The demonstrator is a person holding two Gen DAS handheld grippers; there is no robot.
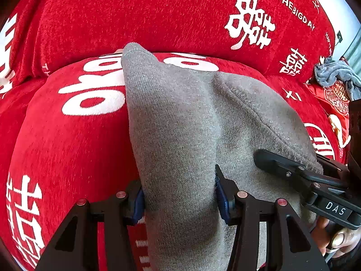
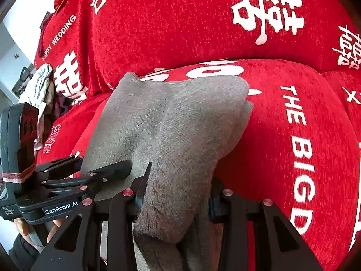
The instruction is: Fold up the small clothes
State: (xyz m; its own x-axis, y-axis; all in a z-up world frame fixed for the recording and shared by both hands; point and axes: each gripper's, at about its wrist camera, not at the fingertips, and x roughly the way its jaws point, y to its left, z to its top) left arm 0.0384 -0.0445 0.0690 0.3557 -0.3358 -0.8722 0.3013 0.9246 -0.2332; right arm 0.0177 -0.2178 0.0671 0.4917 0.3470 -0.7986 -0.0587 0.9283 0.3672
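Note:
A grey knit garment (image 1: 180,117) hangs bunched over the red sofa seat (image 1: 67,146), its far corner resting by the backrest. In the left wrist view my left gripper (image 1: 180,194) is shut on a thick fold of it, blue pads (image 1: 222,199) pressing both sides. To the right, my right gripper (image 1: 293,169) pinches the garment's fuzzy right edge. The right wrist view shows the same grey garment (image 2: 171,124) clamped in my right gripper (image 2: 178,194), with my left gripper (image 2: 94,168) holding its left side. Both grip points are raised off the cushion.
The sofa's red backrest (image 1: 158,18) with white characters rises right behind the seat. A blue-grey cloth (image 1: 334,76) and a red patterned bag (image 1: 336,99) lie on the seat to the right. Pale crumpled clothes (image 2: 40,85) sit at the sofa's left end. A person's hand (image 1: 338,237) holds the right gripper.

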